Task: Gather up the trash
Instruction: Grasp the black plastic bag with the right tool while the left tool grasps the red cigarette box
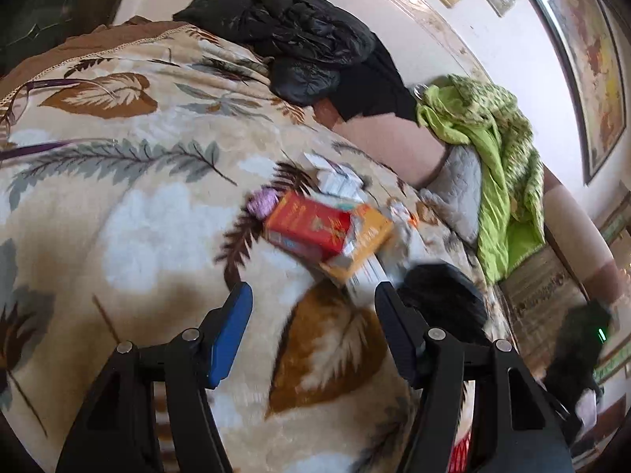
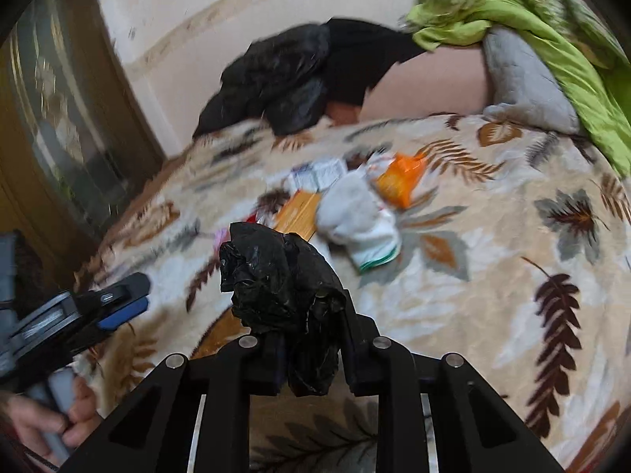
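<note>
Left tool (image 1: 311,307): jaws stand apart with nothing between them, only the blanket showing in the gap; blue pads face inward. In the right wrist view it comes in from the lower left edge, a hand (image 2: 47,418) on its grip.
Bed blanket (image 1: 130,213): cream with brown and grey leaf print, covering the bed in both views.
Black jacket (image 1: 299,43): crumpled at the far side of the bed against the wall.
Trash pile: near the middle of the bed, ahead of both tools, the pieces touching or overlapping.
Red box (image 1: 307,224): on the left of the pile in the left wrist view, lying over an orange packet (image 1: 363,244).
White cartons (image 1: 339,181): just behind the red box; blurred.
White wrapper (image 2: 359,224): crumpled, beside an orange bag (image 2: 402,181) in the right wrist view.
Right tool (image 2: 303,307): jaws closed tight on a wadded black plastic bag (image 2: 276,276), which bulges above the fingertips and hangs down between the fingers.
Grey pillow (image 2: 524,79): at the right of the bed by the wall.
Green quilt (image 1: 501,165): heaped over the pillow.
Framed picture (image 1: 583,55): on the wall at far right.
</note>
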